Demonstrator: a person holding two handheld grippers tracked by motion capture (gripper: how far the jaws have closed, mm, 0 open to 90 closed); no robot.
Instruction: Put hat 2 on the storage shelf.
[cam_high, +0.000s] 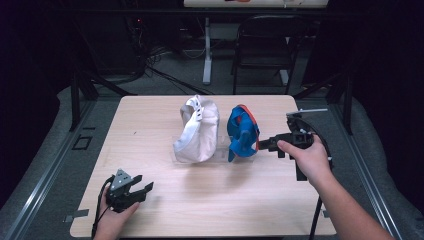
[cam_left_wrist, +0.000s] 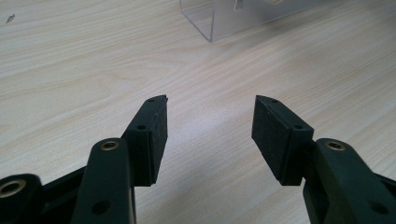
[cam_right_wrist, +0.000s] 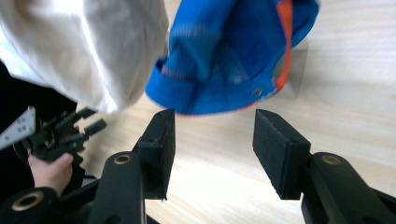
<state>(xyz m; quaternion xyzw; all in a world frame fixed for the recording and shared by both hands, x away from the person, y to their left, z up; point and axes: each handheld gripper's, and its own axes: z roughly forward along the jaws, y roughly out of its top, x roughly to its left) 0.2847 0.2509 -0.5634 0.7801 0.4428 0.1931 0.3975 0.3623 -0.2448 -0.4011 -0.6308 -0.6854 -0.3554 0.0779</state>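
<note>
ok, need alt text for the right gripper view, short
The right gripper, jaws open and holding nothing, points at a blue cap with orange trim just ahead, above a light wooden table. A white cap sits beside it at upper left, and the left gripper, held in a hand, shows farther off at lower left.

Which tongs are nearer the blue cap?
Right. The right tongs sit open just beside the blue cap, at its right edge and not yet gripping it. The left tongs are open and low over the table's near-left corner, well away from it.
</note>
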